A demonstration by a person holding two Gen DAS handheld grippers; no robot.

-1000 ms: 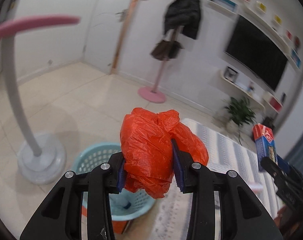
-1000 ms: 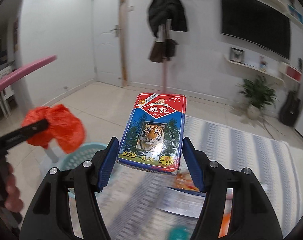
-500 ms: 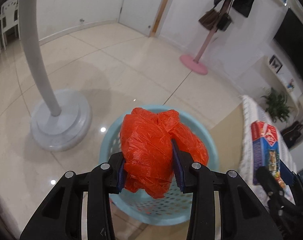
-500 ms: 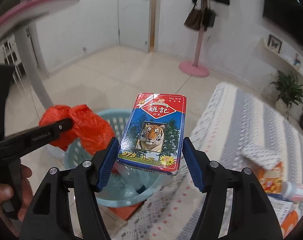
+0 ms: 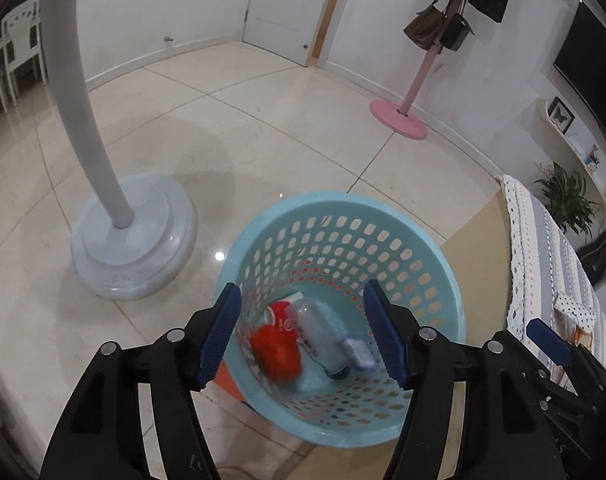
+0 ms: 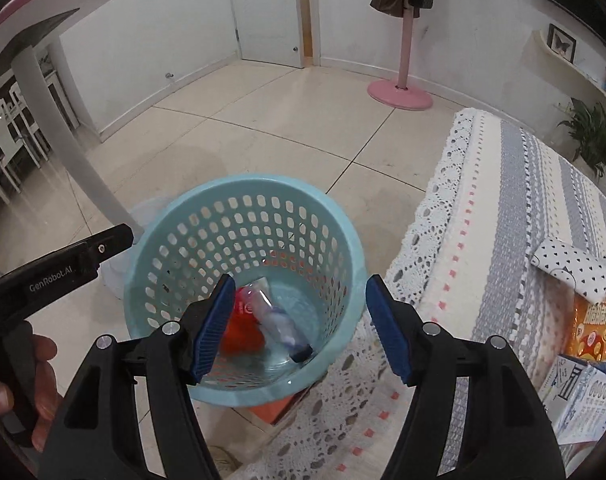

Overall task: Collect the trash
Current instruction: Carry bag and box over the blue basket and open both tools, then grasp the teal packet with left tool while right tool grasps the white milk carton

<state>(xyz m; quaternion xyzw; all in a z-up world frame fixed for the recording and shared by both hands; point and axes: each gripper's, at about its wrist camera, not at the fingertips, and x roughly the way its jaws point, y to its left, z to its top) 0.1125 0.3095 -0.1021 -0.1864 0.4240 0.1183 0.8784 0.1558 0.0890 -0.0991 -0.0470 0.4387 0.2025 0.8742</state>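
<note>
A light blue perforated basket stands on the floor beside the table; it also shows in the right wrist view. Inside lie the red plastic bag, a clear plastic bottle and a small blurred box. In the right wrist view the red bag and the bottle lie at the bottom. My left gripper is open and empty above the basket. My right gripper is open and empty above it too. The left gripper also shows at the left of the right wrist view.
A white lamp stand with a round base is left of the basket. A pink coat stand is at the back. The table with a lace striped cloth is on the right, with an orange packet and paper boxes.
Both grippers have opened over the basket. The red bag has dropped from the left gripper into it, and the tiger card box has left the right gripper.
</note>
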